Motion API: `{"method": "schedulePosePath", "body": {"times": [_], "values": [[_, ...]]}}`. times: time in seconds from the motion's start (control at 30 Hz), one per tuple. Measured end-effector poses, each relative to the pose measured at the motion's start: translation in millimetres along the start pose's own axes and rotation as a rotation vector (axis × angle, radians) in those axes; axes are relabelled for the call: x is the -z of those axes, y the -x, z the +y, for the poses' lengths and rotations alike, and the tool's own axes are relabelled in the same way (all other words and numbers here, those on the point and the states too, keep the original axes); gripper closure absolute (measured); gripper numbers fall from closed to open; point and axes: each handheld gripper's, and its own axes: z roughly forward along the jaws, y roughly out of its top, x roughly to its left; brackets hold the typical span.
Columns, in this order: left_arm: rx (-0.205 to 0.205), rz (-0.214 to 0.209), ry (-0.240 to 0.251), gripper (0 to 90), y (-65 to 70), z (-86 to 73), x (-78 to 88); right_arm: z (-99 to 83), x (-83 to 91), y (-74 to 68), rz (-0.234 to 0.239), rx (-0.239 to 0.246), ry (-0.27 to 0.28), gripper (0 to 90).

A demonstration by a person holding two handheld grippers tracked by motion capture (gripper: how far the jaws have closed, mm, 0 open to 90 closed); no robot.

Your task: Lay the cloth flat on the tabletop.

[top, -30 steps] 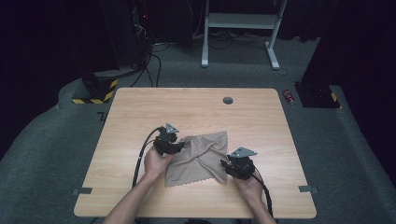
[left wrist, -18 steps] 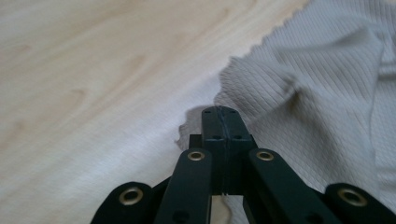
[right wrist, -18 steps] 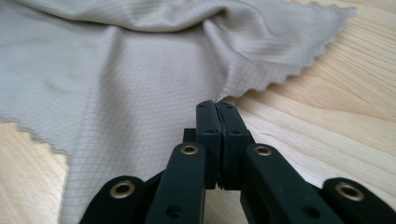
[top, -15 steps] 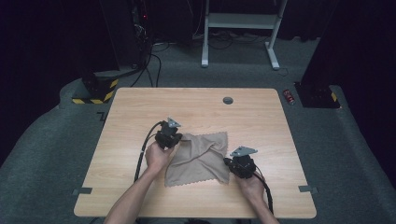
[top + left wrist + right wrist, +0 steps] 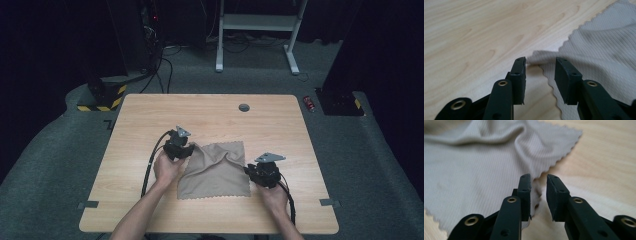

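Where the right claw [image 5: 248, 171] meets the cloth [image 5: 216, 167], its left pad covers part of the scalloped edge, so contact is hard to judge. Both claws' jaws have just been opening and stand partly apart, gripping nothing. Lying rumpled on the desk [image 5: 150, 115], the cloth has one corner just ahead of the left claw [image 5: 540, 68], and its opposite edge runs between the right claw's pads [image 5: 525, 187]
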Motion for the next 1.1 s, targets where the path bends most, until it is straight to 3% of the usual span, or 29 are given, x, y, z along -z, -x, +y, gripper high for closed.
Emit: {"method": "schedulePosePath", "body": {"times": [0.13,0.33,0.4,0.5,0.63,0.7,0.8,0.9,0.97,1.1], "values": [[-0.015,-0.039,-0.041,61.2,7.6,-7.7,-1.4,14.3,-4.0,2.0,0.0,-0.015,0.017,69.6],[-0.028,-0.068,-0.084,64.3,17.9,-10.3,-18.6,25.6,-27.3,-0.3,-0.02,-0.009,-0.021,68.0],[-0.02,-0.072,-0.082,65.7,18.1,-9.7,-19.5,26.1,-33.6,-0.2,-0.038,-0.002,-0.04,69.7],[-0.065,-0.076,-0.088,70.9,21.4,-8.8,-18.7,24.2,-39.0,1.2,-0.05,-0.004,-0.071,78.5],[-0.12,-0.076,-0.1,88.4,28.6,-8.0,-17.8,24.3,-37.9,-0.3,-0.051,0.036,-0.088,88.6],[-0.154,-0.08,-0.119,89.4,29.9,-7.6,-15.7,23.7,-36.3,-2.9,-0.059,0.056,-0.095,88.9],[-0.168,-0.093,-0.142,89.8,29.3,-10.7,-10.1,19.8,-30.6,-4.3,-0.059,0.071,-0.108,89.2],[-0.167,-0.109,-0.144,89.8,27.5,-19.8,0.2,11.8,-20.6,-4.1,-0.056,0.087,-0.112,89.3],[-0.145,-0.137,-0.128,89.8,26.4,-28.8,12.1,6.2,-14.0,-3.7,-0.052,0.084,-0.111,89.2],[-0.132,-0.176,-0.126,89.8,25.9,-40.2,28.3,-4.4,-1.5,-4.2,-0.02,0.089,-0.106,89.0]]}}
